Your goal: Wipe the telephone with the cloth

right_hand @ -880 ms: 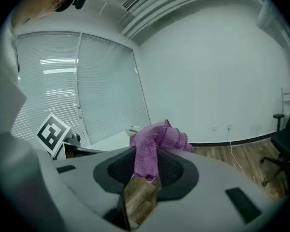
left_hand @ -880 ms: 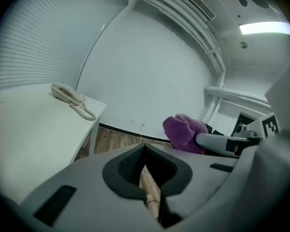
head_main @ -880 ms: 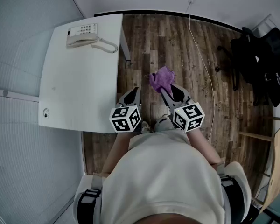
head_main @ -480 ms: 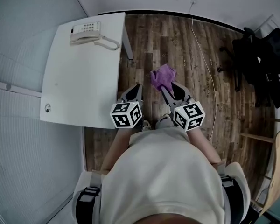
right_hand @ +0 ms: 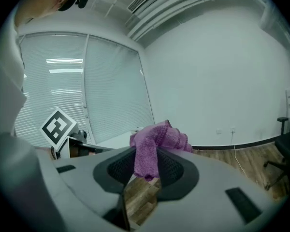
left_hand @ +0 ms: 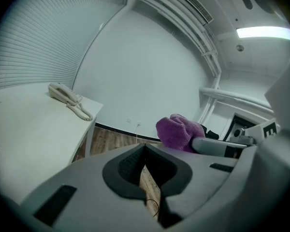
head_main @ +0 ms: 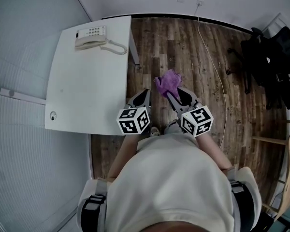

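With our right gripper (head_main: 170, 94) pinching the cloth (head_main: 167, 81) and our left gripper (head_main: 145, 94) pressed together and empty, wiping may push the unheld telephone (head_main: 91, 36) off the far table (head_main: 84, 93) edge.

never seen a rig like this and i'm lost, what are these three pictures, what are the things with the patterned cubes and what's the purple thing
There is no robot: a person holds a two-jaw gripper in each hand, and the patterned cubes are part of those. The top-down picture comes from a camera on the person's head. The other two come from cameras riding on each gripper, looking along its jaws. The left gripper is shut and empty. The right gripper is shut on a purple cloth. On the person's left stands a white table with a telephone at its far end. The cloth is nowhere near the telephone yet.
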`<state>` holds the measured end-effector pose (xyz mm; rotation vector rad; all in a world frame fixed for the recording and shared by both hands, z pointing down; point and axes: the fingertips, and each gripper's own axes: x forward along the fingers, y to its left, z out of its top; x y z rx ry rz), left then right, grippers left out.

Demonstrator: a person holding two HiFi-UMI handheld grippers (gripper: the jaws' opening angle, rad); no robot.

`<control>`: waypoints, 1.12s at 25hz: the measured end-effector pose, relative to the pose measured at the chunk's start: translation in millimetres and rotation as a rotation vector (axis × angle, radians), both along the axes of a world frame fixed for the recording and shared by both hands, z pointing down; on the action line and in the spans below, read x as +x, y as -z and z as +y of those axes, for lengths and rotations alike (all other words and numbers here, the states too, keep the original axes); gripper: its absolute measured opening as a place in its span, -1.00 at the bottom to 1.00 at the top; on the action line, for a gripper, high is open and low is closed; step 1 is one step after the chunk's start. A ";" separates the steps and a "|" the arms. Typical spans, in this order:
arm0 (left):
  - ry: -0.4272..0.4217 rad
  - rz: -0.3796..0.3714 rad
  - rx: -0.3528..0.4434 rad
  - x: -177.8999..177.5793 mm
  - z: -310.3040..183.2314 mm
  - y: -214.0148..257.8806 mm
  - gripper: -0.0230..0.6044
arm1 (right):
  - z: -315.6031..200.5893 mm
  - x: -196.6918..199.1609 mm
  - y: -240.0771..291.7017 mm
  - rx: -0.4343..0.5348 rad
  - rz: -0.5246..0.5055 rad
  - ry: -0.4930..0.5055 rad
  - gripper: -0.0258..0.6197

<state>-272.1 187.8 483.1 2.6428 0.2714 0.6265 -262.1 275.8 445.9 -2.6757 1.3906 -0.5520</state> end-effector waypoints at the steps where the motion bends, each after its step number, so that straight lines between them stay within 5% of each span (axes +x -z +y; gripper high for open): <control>1: -0.004 -0.001 -0.006 -0.5 -1.6 -0.9 -0.86 | -2.7 -1.1 -0.6 -0.005 0.004 0.000 -0.52; 17: 0.009 -0.015 -0.074 15.8 -25.2 -9.0 -0.86 | -34.1 19.0 -2.3 -0.001 -0.016 0.019 -0.52; 28: 0.096 -0.013 -0.079 92.5 -47.6 -8.6 -0.86 | -51.1 113.7 -1.0 0.024 -0.005 0.058 -0.52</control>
